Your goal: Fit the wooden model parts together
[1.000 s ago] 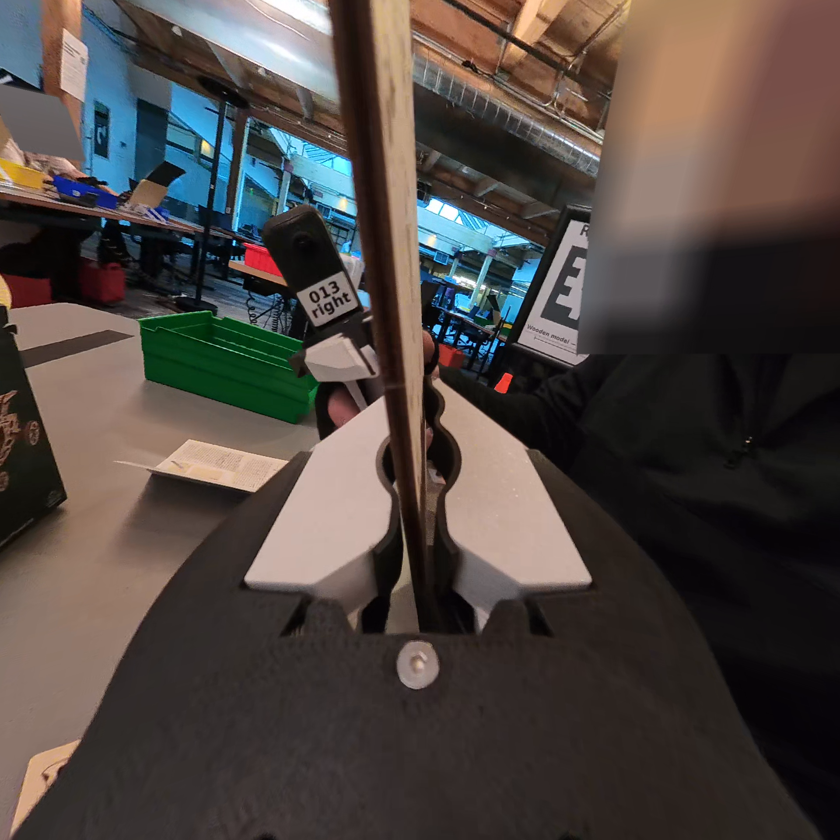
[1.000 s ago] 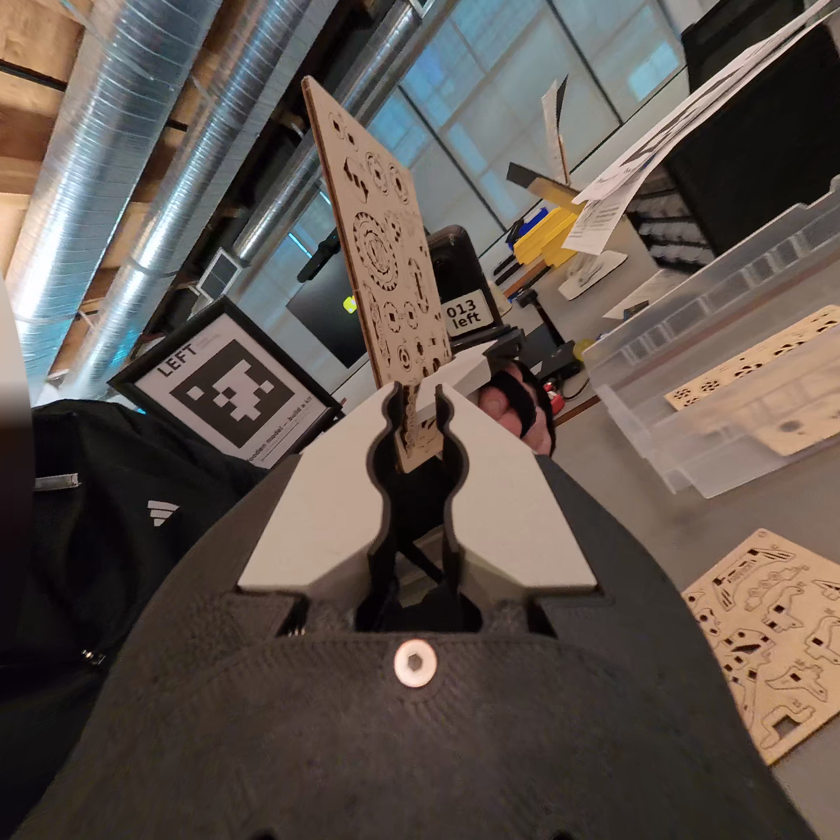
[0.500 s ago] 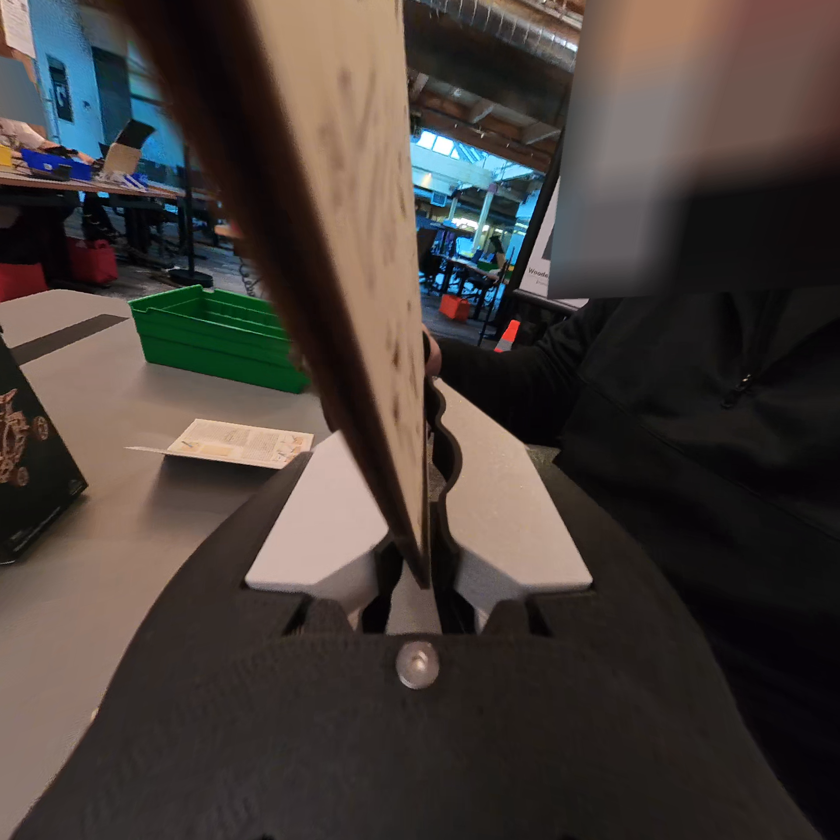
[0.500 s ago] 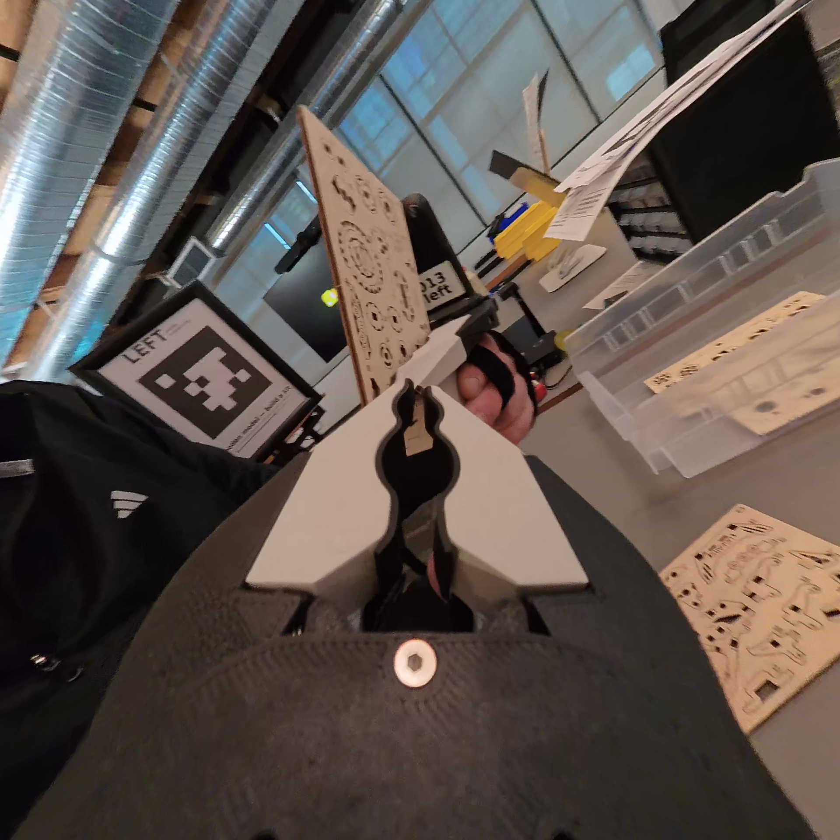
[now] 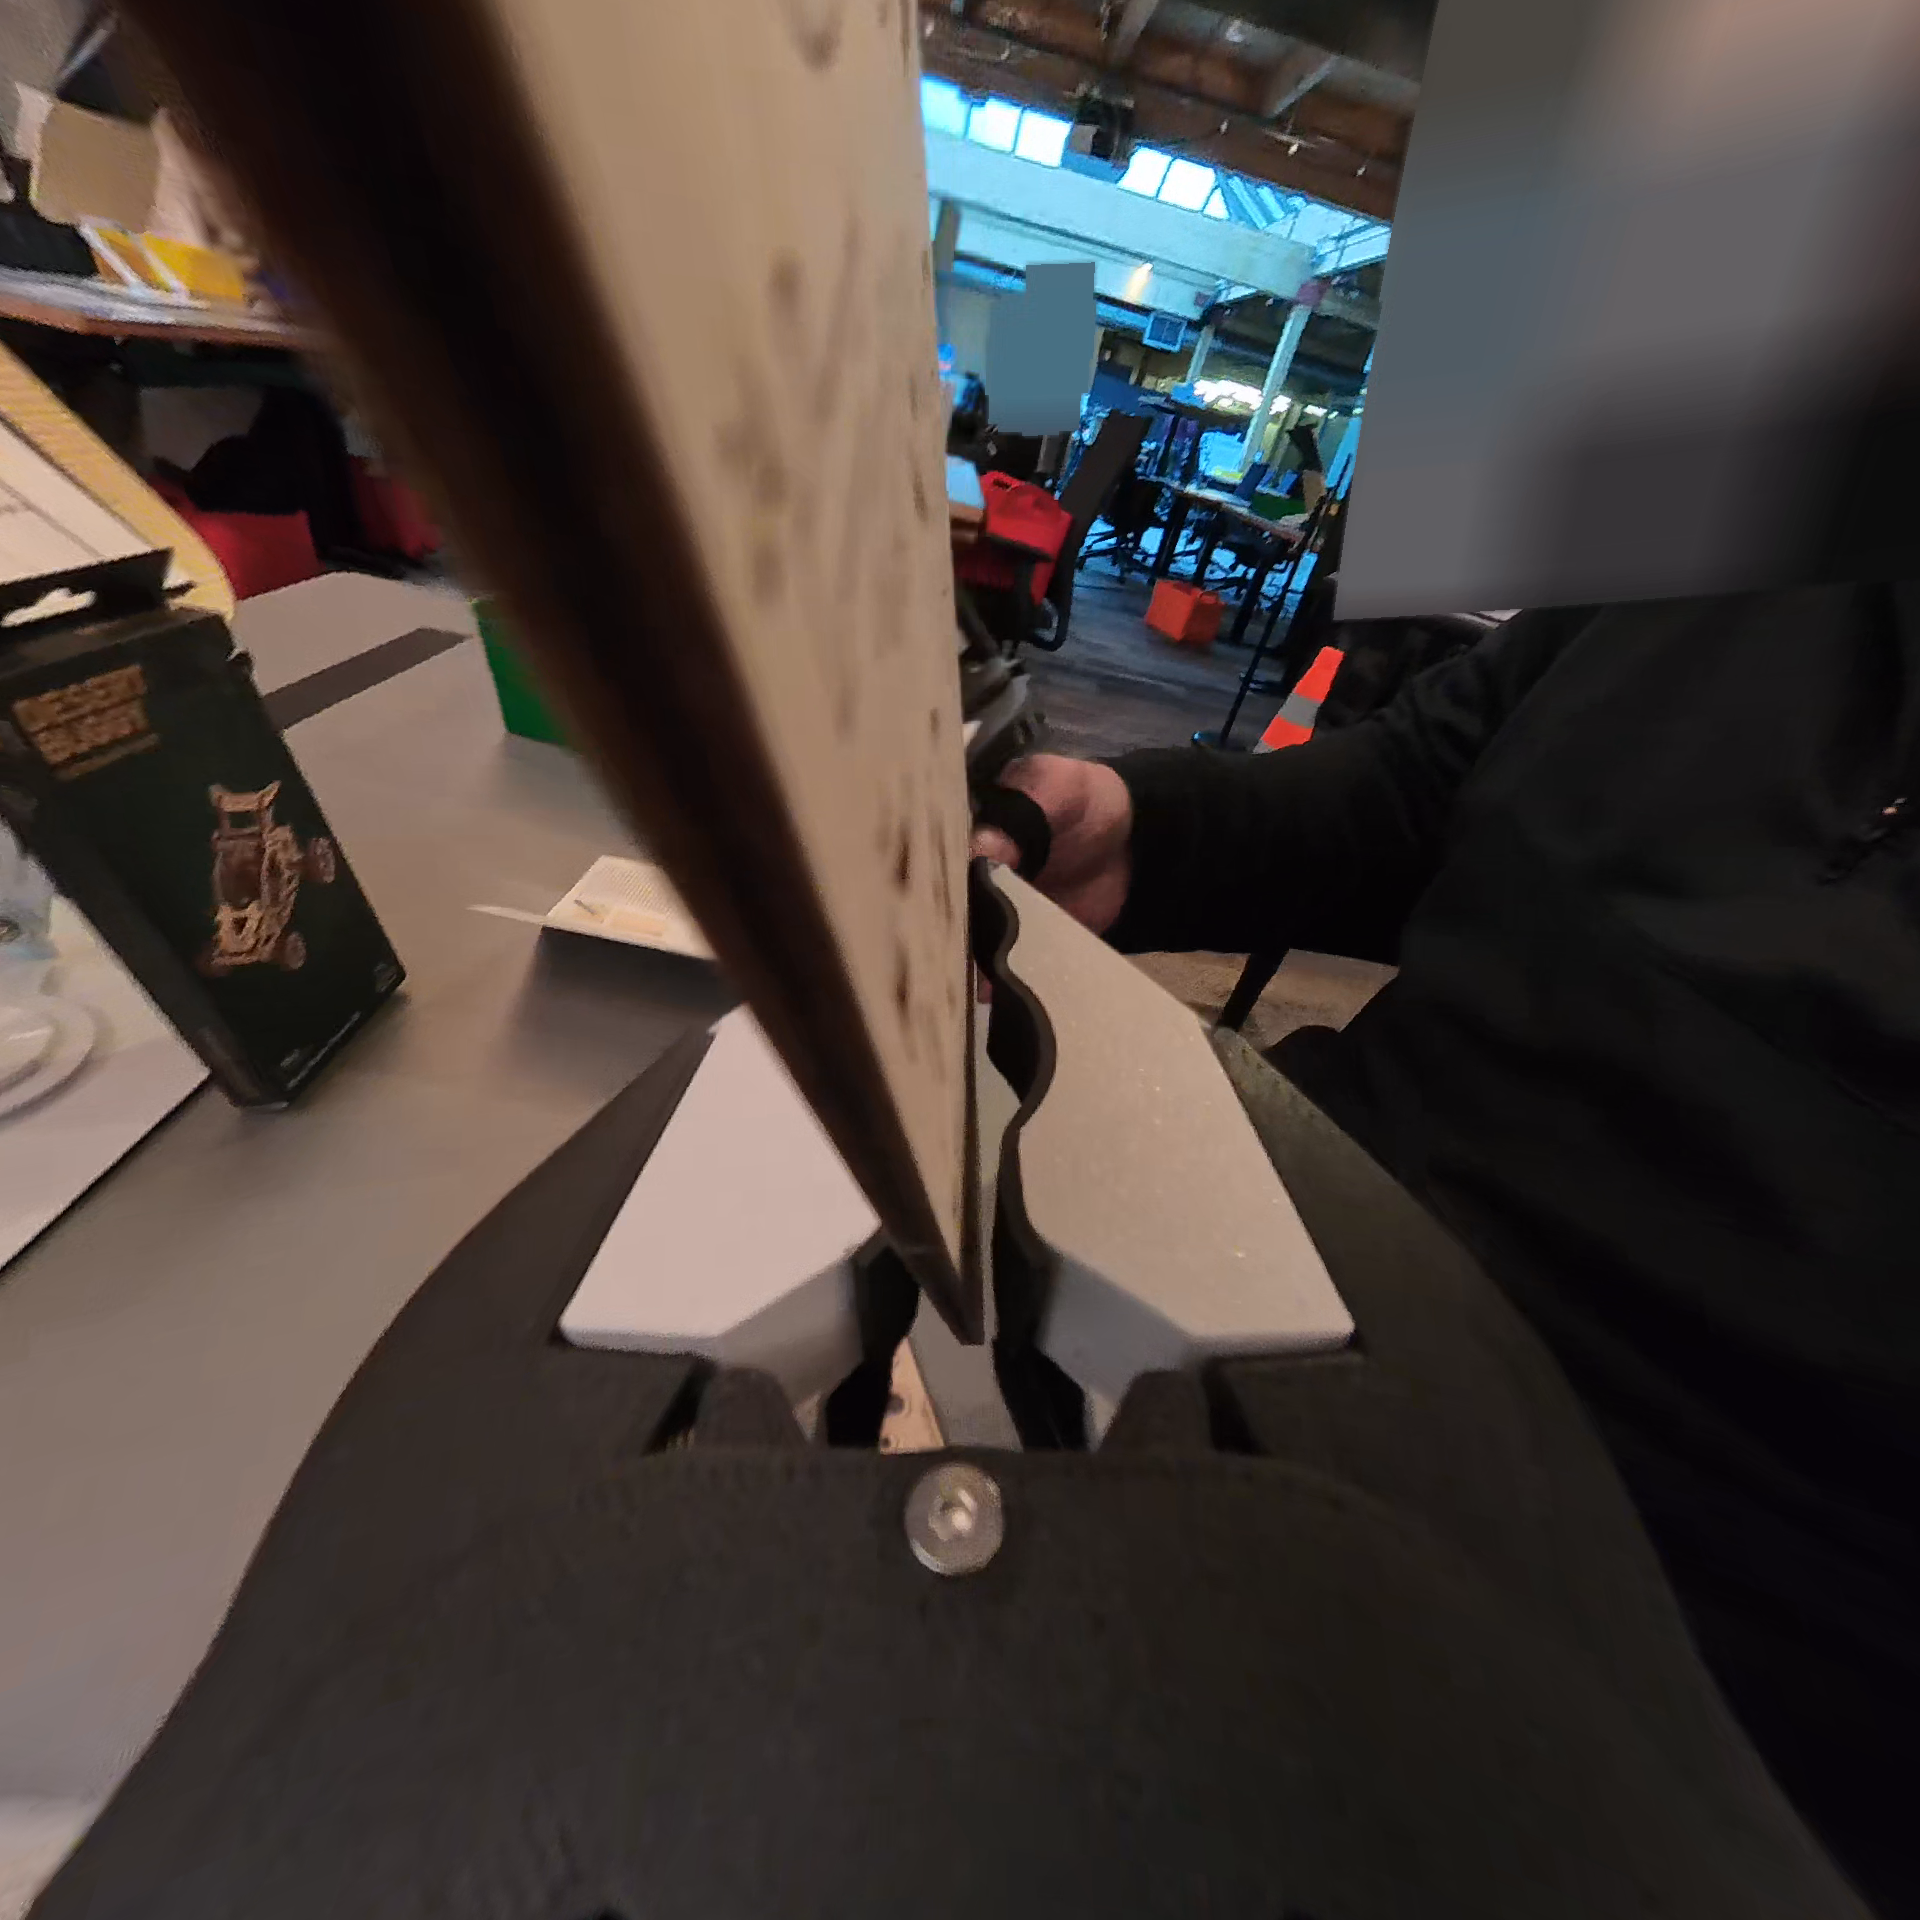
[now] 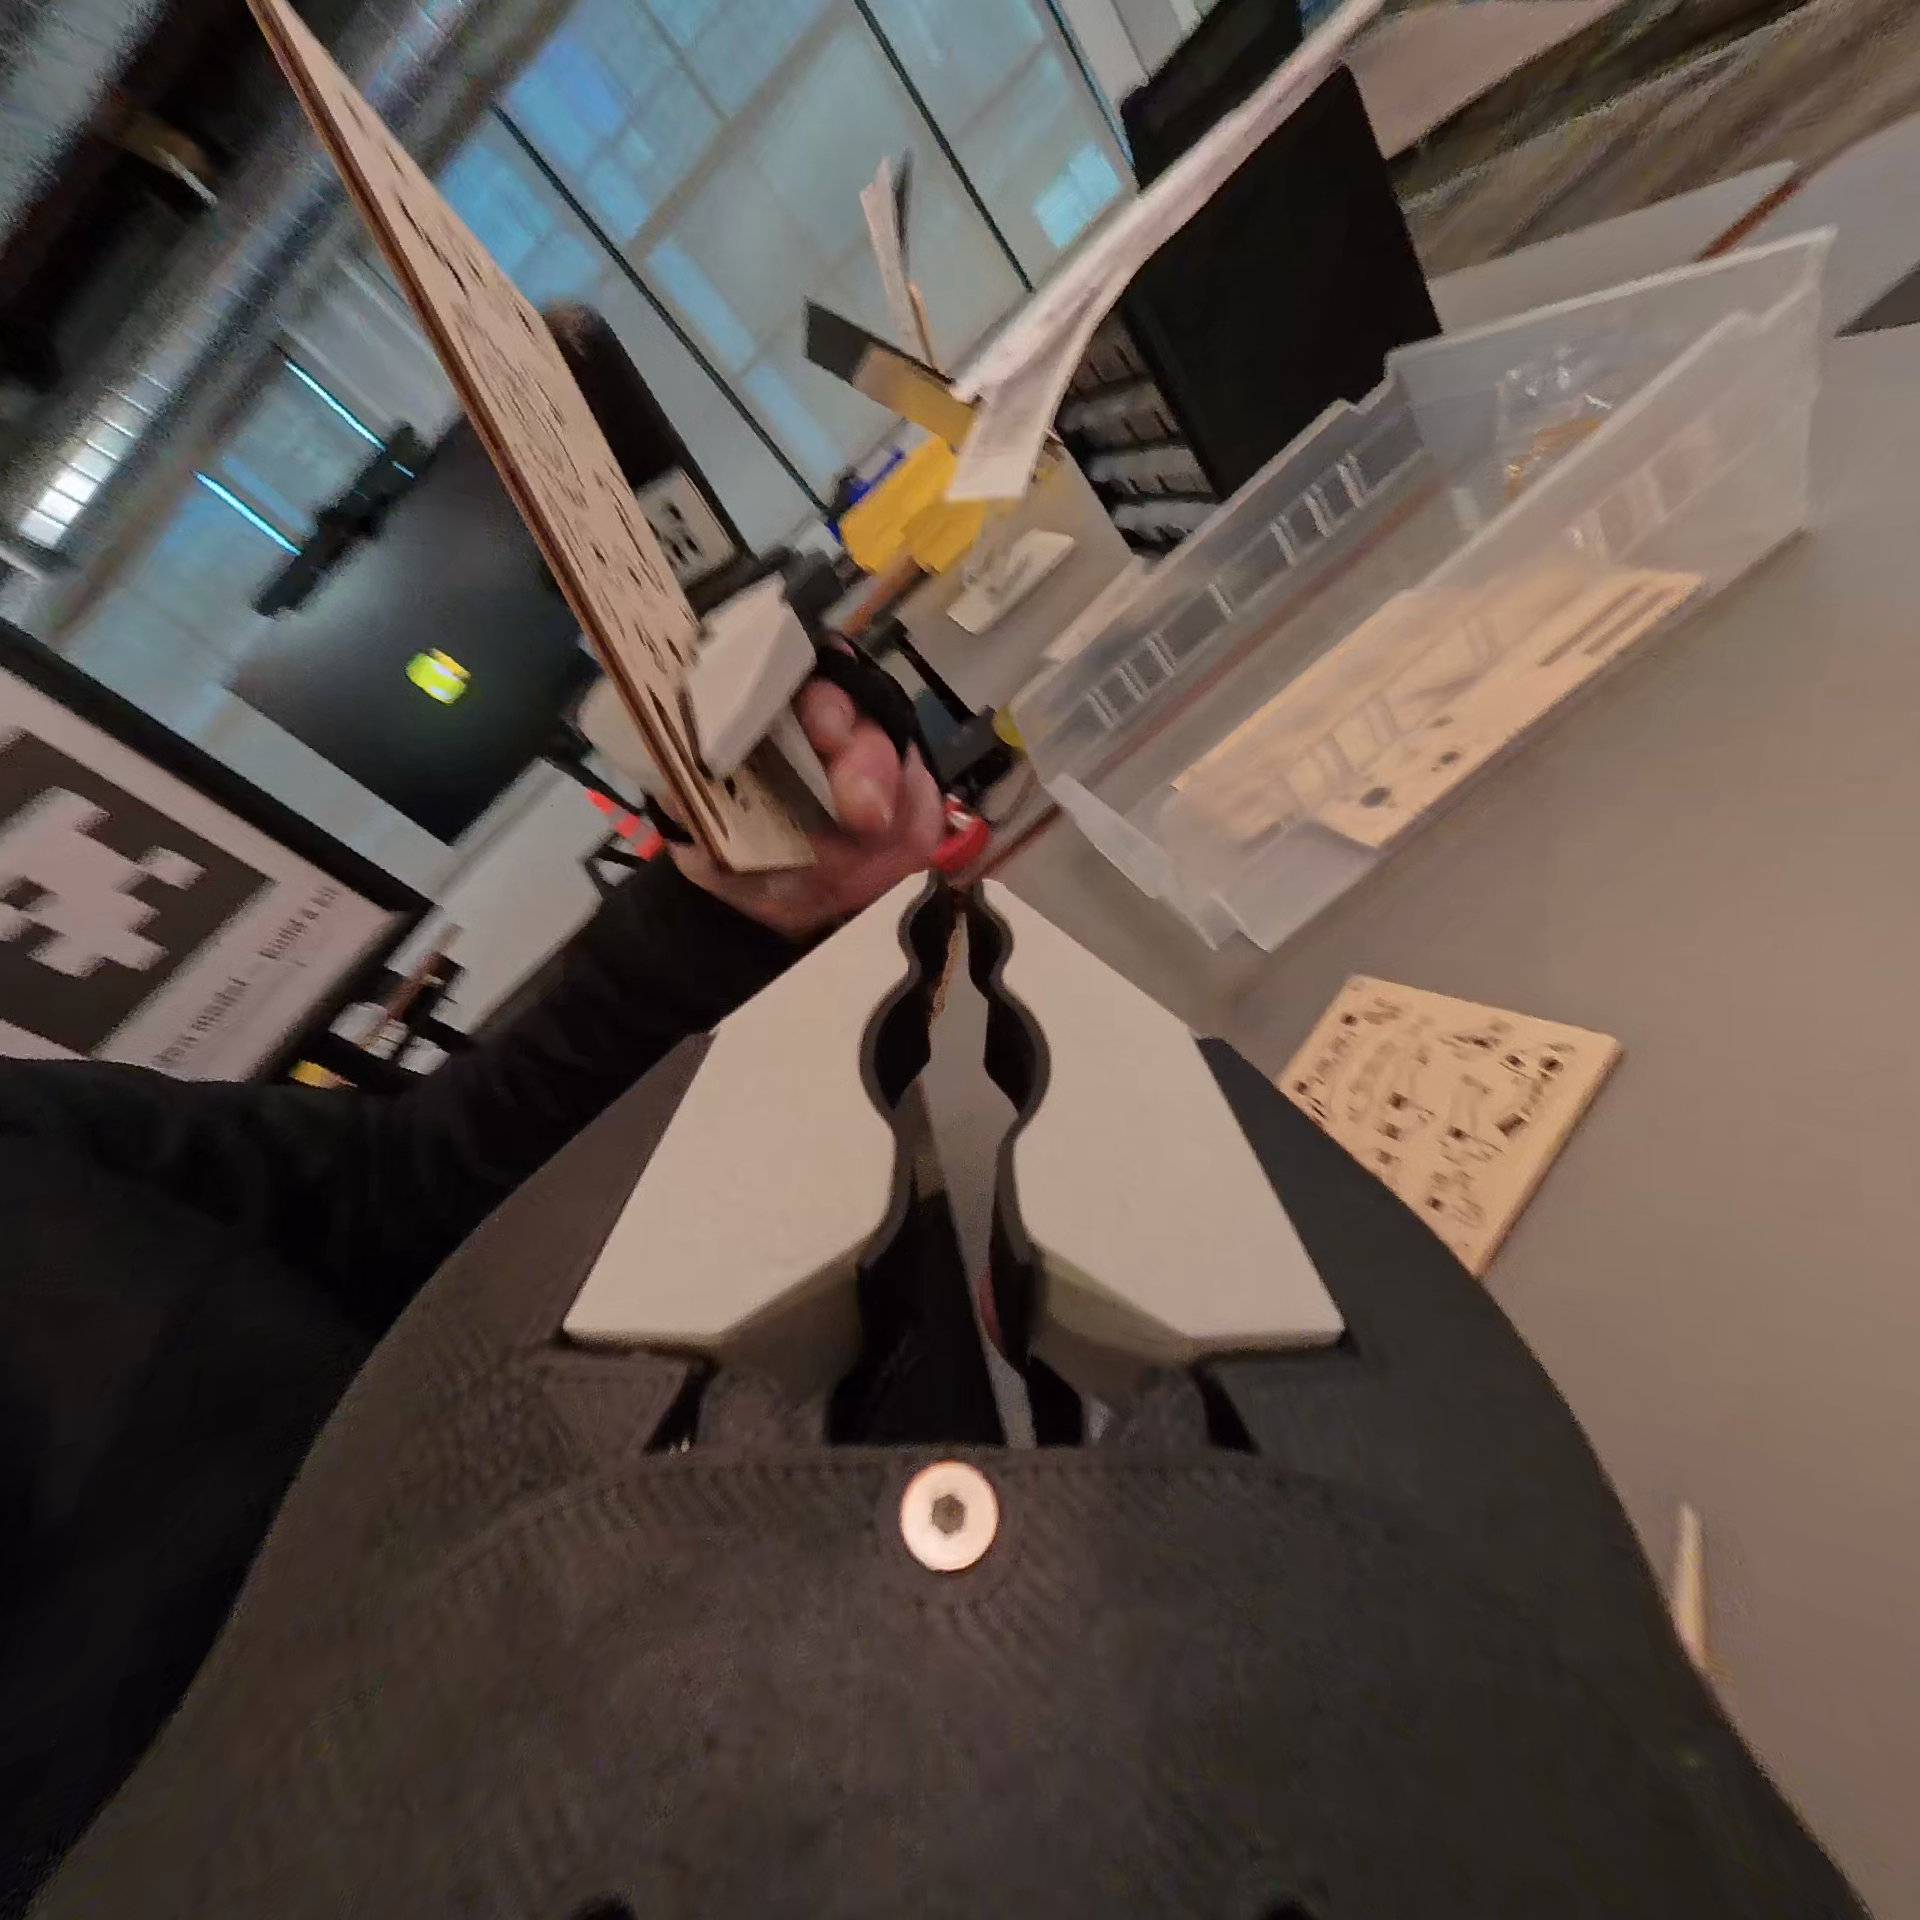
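Gripping a wooden parts sheet (image 5: 790, 582) between the closed fingers of the left gripper (image 5: 971, 1039), raised upright above the grey table (image 5: 312, 1195). Pinching a small thin wooden piece (image 6: 945, 966) edge-on in the right gripper (image 6: 951, 935), fingers narrowed onto it, with another wooden sheet (image 6: 1455, 1122) flat near the table's right edge
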Motion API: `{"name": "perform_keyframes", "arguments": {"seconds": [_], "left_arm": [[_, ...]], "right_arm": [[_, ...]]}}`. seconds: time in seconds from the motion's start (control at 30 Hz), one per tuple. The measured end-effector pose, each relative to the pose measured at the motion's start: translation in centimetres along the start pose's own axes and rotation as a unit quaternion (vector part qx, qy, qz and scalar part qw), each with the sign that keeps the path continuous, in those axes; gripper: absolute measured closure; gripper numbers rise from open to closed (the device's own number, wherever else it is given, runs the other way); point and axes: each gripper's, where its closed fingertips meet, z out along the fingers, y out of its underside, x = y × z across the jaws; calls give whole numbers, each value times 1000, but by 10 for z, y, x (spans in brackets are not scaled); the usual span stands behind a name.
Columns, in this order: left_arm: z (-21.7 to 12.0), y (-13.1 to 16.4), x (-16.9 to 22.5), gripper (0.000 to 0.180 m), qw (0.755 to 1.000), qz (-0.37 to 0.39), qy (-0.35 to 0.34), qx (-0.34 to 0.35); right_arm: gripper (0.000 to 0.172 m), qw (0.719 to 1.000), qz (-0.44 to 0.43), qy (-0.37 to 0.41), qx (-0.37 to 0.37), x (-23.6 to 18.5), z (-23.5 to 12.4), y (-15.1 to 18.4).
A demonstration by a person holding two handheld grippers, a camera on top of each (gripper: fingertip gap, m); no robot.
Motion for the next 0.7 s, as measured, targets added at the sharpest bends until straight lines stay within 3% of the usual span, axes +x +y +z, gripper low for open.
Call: {"name": "perform_keyframes", "arguments": {"seconds": [0.2,0.33,0.57,0.7], "left_arm": [[-26,2,-14,178,999,-7,-42,-7],[-36,5,-18,178,998,-9,-59,-18],[-40,15,-24,178,998,-25,-62,-21],[-34,26,-29,178,997,-38,-54,-30]], "right_arm": [[170,987,-77,107,-90,27,20,59],[170,982,-75,118,-123,37,23,79],[171,970,-69,163,-169,59,-8,103],[171,946,-84,212,-232,82,-33,130]]}}
